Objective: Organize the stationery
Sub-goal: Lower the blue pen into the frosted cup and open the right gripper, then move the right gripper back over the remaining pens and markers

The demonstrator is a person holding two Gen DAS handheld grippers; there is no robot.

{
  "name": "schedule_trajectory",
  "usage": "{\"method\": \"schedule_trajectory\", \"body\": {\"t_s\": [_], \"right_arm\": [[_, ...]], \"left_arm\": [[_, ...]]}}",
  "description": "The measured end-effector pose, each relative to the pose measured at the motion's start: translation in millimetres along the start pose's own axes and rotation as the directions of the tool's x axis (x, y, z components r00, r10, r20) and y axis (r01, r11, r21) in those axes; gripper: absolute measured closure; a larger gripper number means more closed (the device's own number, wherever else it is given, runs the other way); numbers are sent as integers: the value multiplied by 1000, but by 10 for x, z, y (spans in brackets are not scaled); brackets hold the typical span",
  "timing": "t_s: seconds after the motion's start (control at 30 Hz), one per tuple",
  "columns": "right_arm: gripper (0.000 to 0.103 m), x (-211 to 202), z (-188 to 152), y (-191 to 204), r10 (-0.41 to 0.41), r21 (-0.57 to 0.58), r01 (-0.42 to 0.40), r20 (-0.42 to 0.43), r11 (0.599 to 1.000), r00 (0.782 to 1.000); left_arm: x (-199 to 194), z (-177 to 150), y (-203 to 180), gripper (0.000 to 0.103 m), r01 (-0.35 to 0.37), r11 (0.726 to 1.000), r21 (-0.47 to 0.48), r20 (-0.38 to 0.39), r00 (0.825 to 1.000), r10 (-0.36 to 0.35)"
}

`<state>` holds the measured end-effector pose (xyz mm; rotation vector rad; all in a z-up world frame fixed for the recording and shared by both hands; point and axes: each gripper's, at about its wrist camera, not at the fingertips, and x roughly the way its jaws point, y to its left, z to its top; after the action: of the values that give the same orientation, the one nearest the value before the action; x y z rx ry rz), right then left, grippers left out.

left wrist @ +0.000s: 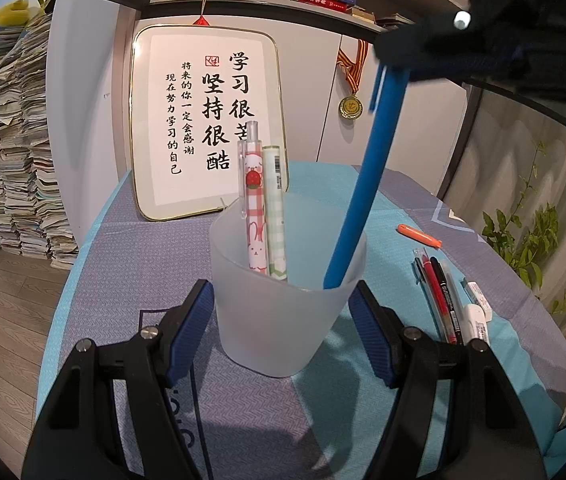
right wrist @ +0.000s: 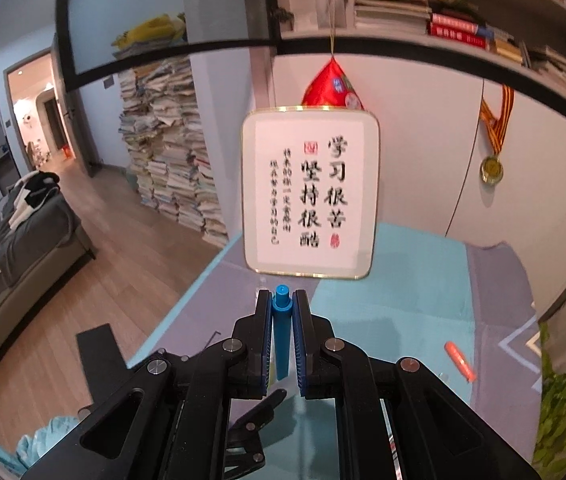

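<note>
A frosted plastic cup (left wrist: 283, 300) stands on the blue and purple tablecloth and holds a pink pen (left wrist: 254, 208) and a green pen (left wrist: 275, 216). My left gripper (left wrist: 283, 300) has its pads against both sides of the cup. My right gripper (right wrist: 283, 312), seen at the top right of the left wrist view (left wrist: 463, 40), is shut on a blue pen (left wrist: 367, 184). The blue pen slants down with its lower end inside the cup. Its top end shows between the pads in the right wrist view (right wrist: 282, 300).
Several pens and markers (left wrist: 443, 300) and a correction tape (left wrist: 479, 292) lie right of the cup. An orange pen (left wrist: 419, 235) lies further back, also in the right wrist view (right wrist: 460, 360). A framed calligraphy board (left wrist: 203, 120) leans on the wall. A plant (left wrist: 523, 240) stands at right.
</note>
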<state>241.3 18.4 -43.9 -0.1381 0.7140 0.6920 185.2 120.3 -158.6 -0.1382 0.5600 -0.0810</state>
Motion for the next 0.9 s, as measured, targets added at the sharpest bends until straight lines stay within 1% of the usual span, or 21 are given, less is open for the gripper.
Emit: {"method": "schedule_trajectory", "body": {"t_s": [0.23,0.33,0.47,0.57,0.67,0.73,0.83,0.9], "right_arm": [[92,215,-53,-44,13,29,-11,-68,1000,998],[92,296,-71,-47,33,38,-30,-97,999,995],[92,294,-90,-63,35,50,-30,-97,998,995],[92,183,-86,-84,30,56,-27,-67,998,997],[92,26,-78,-155,4,61,-2,-27,998,1000],[92,-72,-114,-262,-21,75,23,-16,997,1000],[92,-101,-242,-488,-60,114,65,-47,991,997],[92,-30,-383,-680,-83,152,99,-104,983,991]], "left_arm": [[-1,2,4,34,0,1000,1,1,1000,0],[-2,1,3,34,0,1000,2,1,1000,0],[2,3,-3,34,-1,1000,2,0,1000,1],[4,4,-2,34,0,1000,2,0,1000,0],[5,6,-1,34,0,1000,2,0,1000,0],[5,5,2,34,0,1000,2,0,1000,0],[3,7,-4,34,-1,1000,3,2,1000,1],[0,4,-10,34,-2,1000,6,3,1000,2]]}}
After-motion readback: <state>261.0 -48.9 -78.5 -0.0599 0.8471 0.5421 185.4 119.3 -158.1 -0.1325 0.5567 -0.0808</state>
